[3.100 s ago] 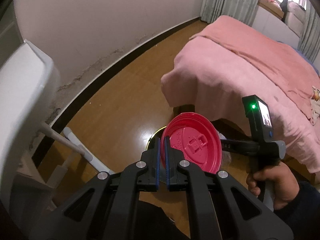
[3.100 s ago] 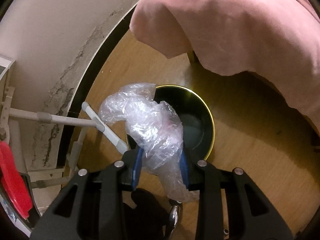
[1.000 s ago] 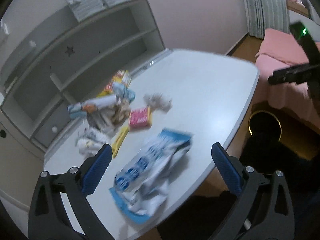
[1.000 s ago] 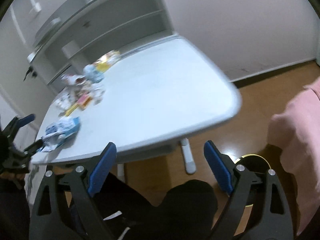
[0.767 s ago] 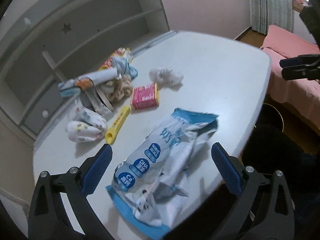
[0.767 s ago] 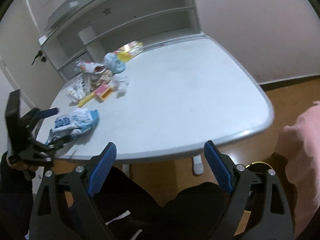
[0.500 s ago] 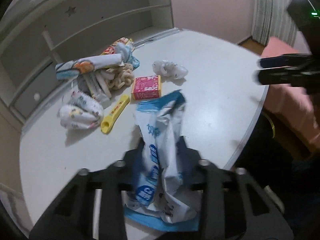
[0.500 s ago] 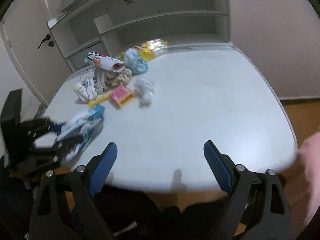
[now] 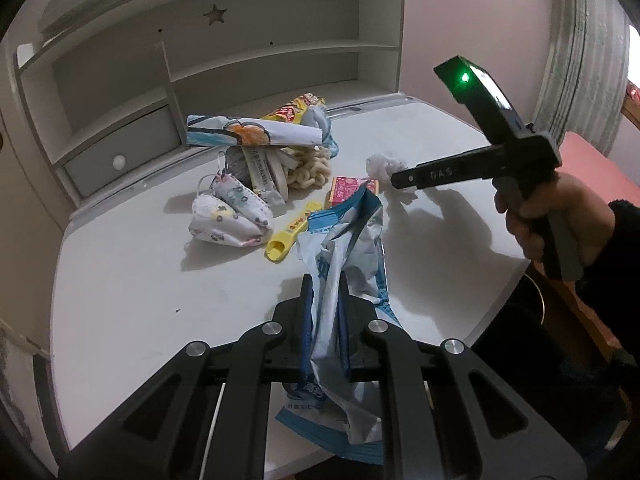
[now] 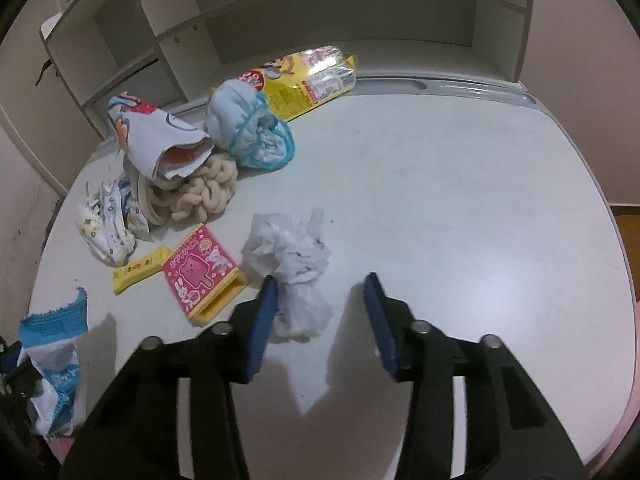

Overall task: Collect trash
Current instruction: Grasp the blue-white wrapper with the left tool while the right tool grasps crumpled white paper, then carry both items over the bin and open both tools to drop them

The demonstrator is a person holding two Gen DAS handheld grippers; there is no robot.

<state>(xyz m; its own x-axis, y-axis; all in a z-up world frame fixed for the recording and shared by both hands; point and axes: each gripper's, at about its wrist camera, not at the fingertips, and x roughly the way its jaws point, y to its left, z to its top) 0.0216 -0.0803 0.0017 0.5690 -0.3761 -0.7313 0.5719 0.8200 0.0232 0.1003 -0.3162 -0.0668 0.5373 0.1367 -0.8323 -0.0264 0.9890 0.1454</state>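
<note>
On the white desk (image 10: 460, 200) lies a heap of trash. My left gripper (image 9: 325, 280) is closing, and its blue pads press on a crumpled blue-and-white bag (image 9: 352, 232), whose torn top stands up off the desk. That bag also shows at the left edge of the right wrist view (image 10: 52, 336). My right gripper (image 10: 320, 280) hangs low over a crumpled white tissue (image 10: 292, 252). Its jaws are closing with the tissue between them: the left pad touches it, the right pad stands apart.
A pink box (image 10: 198, 276), a yellow wrapper (image 10: 138, 270), patterned face masks (image 9: 228, 216), a beige curly piece (image 10: 204, 196), a blue cloth bundle (image 10: 244, 128) and a yellow snack bag (image 10: 308, 76) lie by the shelf unit (image 9: 260, 60). A pink bed (image 9: 592, 168) is at right.
My left jaws went from wide open to closed on the bag, and its top end has come up. My right gripper swung over the desk to the tissue and its jaws narrowed.
</note>
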